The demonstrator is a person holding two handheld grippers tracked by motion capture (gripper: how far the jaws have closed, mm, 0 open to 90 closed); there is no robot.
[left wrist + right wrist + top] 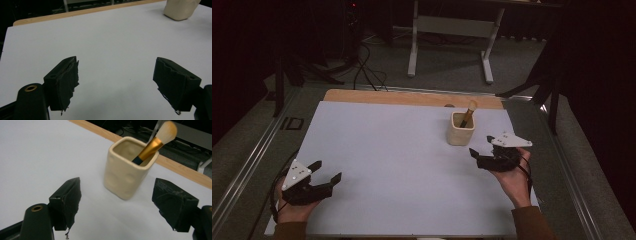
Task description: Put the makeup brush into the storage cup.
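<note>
A cream square cup [461, 129] [127, 168] stands on the white mat at the right. A makeup brush [469, 113] [154, 142] with a gold ferrule and pale bristles leans in it, bristles up. My right gripper [482, 145] [116, 205] is open just to the right of the cup, close in front of it and apart from it. My left gripper [326, 171] [116, 83] is open over bare mat at the near left, nothing between its jaws. A corner of the cup [180, 9] appears far off in the left gripper view.
The white mat [387, 150] covers most of a wooden table [412, 97]; the wood shows along the far edge. Beyond it are a pale table frame [452, 30], cables [367, 70] on the floor and dark stands at both sides.
</note>
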